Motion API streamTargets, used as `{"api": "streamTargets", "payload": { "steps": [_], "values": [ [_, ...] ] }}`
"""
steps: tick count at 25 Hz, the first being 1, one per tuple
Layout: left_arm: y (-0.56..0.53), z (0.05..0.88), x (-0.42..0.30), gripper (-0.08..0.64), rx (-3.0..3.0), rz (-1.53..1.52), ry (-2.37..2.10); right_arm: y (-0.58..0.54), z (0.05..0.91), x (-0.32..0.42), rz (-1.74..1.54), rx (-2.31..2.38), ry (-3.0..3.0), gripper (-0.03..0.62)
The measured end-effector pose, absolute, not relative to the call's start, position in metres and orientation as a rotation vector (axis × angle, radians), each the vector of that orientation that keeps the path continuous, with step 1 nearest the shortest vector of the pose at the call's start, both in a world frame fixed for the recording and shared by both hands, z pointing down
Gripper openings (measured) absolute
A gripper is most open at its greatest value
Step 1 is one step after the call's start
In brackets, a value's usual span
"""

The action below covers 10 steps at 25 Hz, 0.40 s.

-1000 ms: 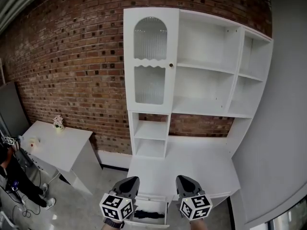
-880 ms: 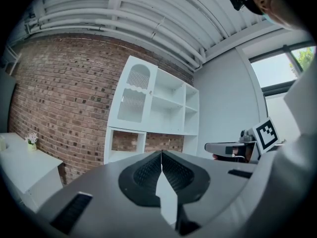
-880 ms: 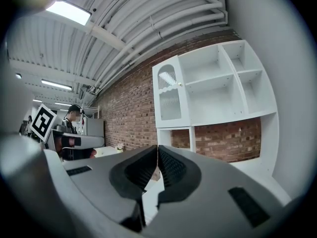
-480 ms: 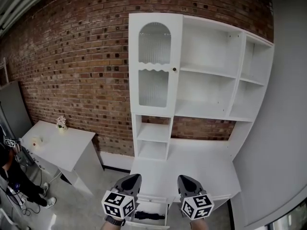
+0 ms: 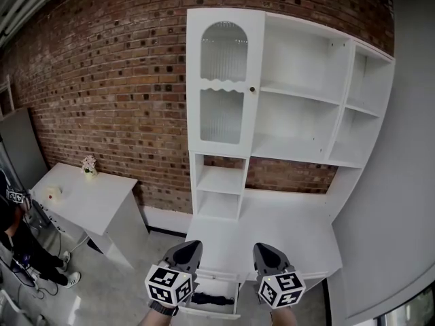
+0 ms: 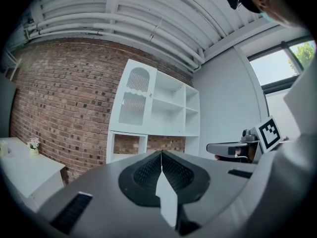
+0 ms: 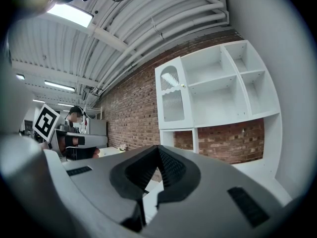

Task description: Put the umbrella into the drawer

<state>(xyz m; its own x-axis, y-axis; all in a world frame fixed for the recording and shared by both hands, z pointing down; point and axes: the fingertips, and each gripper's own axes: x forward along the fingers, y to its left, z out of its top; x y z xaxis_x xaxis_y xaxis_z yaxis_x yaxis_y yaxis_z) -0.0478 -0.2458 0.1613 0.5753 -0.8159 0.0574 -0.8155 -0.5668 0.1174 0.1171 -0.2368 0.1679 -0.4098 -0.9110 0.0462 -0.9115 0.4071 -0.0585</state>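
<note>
Closest to me, the left gripper (image 5: 192,246) and the right gripper (image 5: 262,248) are held level, side by side. The left one's fingers (image 6: 148,170) are pressed together along a thin seam with nothing between them. The right one's fingers (image 7: 171,166) are likewise closed on nothing.

Just below and between the two, the drawer (image 5: 207,313) stands pulled out from under the white tabletop (image 5: 292,233). The umbrella (image 5: 212,299), black and folded, lies flat inside it, across its width.

Beyond the tabletop rises the white shelf unit (image 5: 306,94), with two small open cubbies low on its left and an arched ribbed-glass door (image 5: 223,87) above them, shut. Behind it runs the brick wall (image 5: 122,80).

Off to the left, a white side table (image 5: 95,206) carries a small flower pot (image 5: 89,164), and a person (image 5: 12,233) stands at the frame's edge.
</note>
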Motion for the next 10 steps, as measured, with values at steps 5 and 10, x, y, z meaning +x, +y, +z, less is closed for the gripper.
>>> {"api": "streamTargets", "payload": {
  "steps": [5,10],
  "values": [
    [-0.246,0.1613,-0.0469,0.008,2.675,0.004,-1.397,-0.2367,0.1672,0.1171,0.11,1.701,-2.631,0.003],
    [-0.2478,0.1578,-0.0486,0.008,2.68,0.006,-1.41,-0.2386,0.1658,0.1183,0.098,1.708,-2.626,0.004]
  ]
}}
